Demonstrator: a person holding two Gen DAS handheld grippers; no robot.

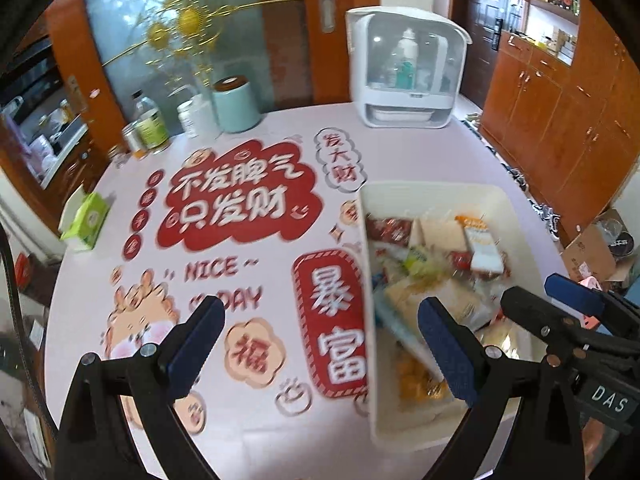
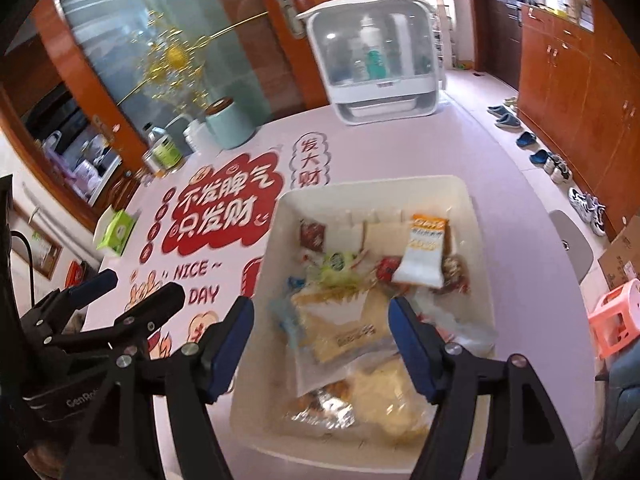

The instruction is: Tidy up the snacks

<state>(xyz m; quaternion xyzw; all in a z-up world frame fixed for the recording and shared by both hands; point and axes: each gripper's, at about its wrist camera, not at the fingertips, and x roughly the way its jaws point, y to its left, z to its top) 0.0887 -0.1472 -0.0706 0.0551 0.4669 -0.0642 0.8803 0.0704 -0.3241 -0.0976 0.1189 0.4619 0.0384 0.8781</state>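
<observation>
Here the cream bin (image 2: 476,240) of snacks (image 2: 420,256) sits lower right on the worktop (image 1: 248,420); left gripper (image 1: 320,356) and right gripper (image 2: 320,348) both have jaws spread, gripping nothing.

Wrist views angled down – shared bin (image 1: 432,196), table (image 2: 500,168)

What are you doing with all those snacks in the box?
A person is tidying snacks with a grabbing tool in each hand. The packets lie piled in a cream bin on the pink table. The right tool hangs open over the bin, above a tan packet, holding nothing. The left tool is open too, straddling the bin's left wall, also empty.
</observation>
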